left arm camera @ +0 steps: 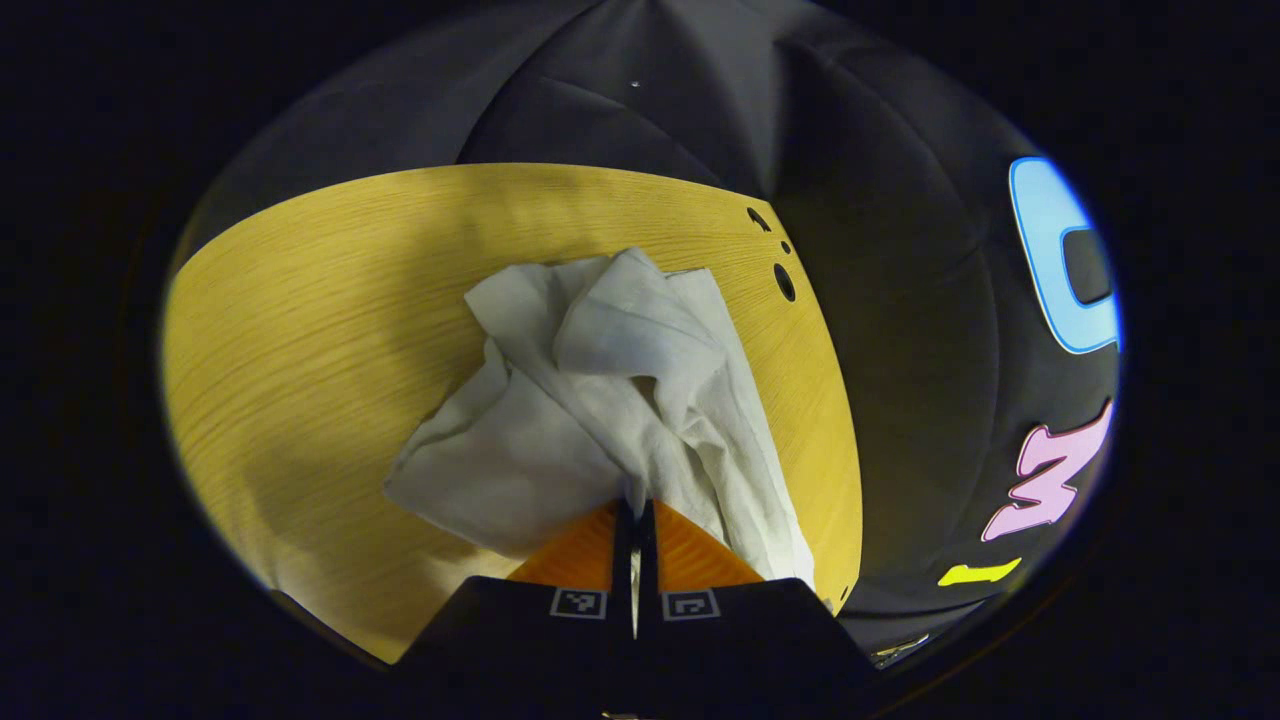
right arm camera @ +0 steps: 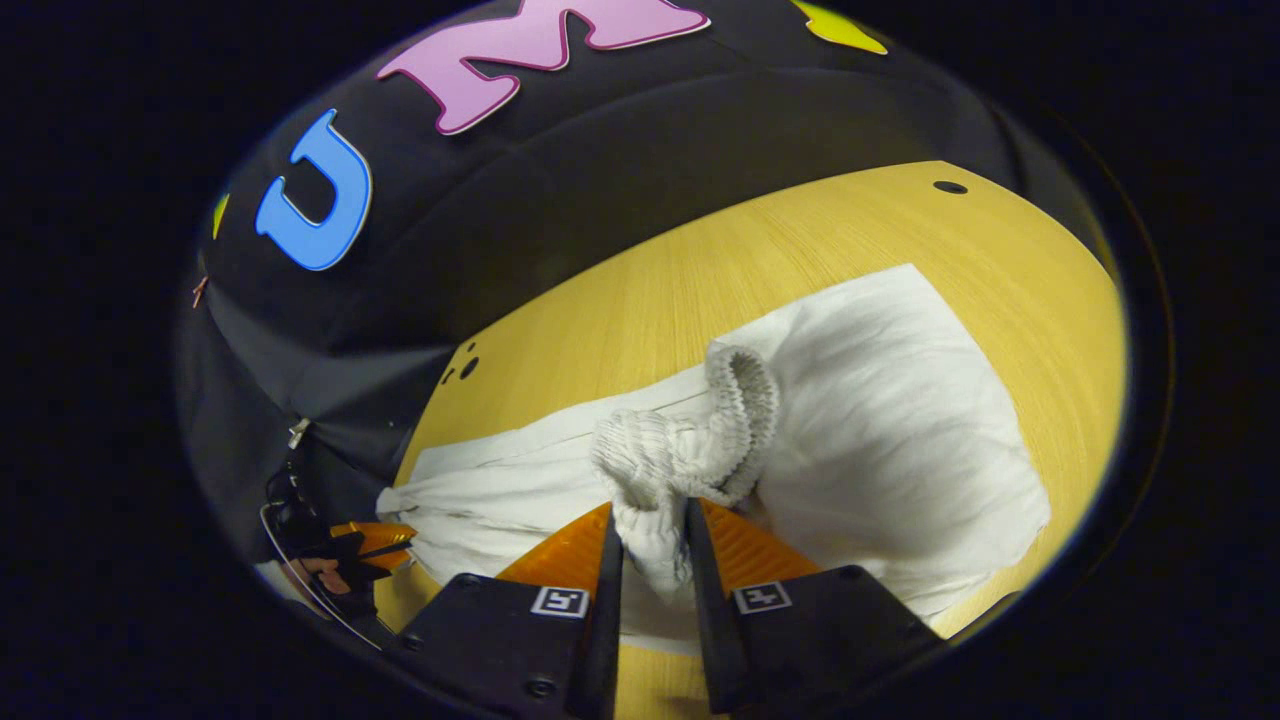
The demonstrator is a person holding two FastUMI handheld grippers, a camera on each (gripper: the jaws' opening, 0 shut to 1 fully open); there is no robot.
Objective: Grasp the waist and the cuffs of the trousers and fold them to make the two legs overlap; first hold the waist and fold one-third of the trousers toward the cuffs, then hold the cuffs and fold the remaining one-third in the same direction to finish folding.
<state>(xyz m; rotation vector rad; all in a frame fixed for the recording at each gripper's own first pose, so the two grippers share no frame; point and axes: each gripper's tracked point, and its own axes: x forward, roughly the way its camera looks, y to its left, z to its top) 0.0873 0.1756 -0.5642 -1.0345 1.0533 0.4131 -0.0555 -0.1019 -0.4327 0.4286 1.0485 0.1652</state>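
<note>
Left gripper nearly closed, fingers pinching thin edge of white trousers — cloth rises ahead of tips in crumpled heap on wooden table. Right gripper clamped on bunched ribbed waistband; beyond it legs spread flat on table — left gripper also seen far to its left, at trousers' end.

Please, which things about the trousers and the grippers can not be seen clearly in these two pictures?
- Left gripper view: where the left gripper pinches the trousers, bunched folds hide the cuffs.
- Right gripper view: the waistband between the right gripper covers the cloth below; the other gripper is cut off at the edge.
</note>
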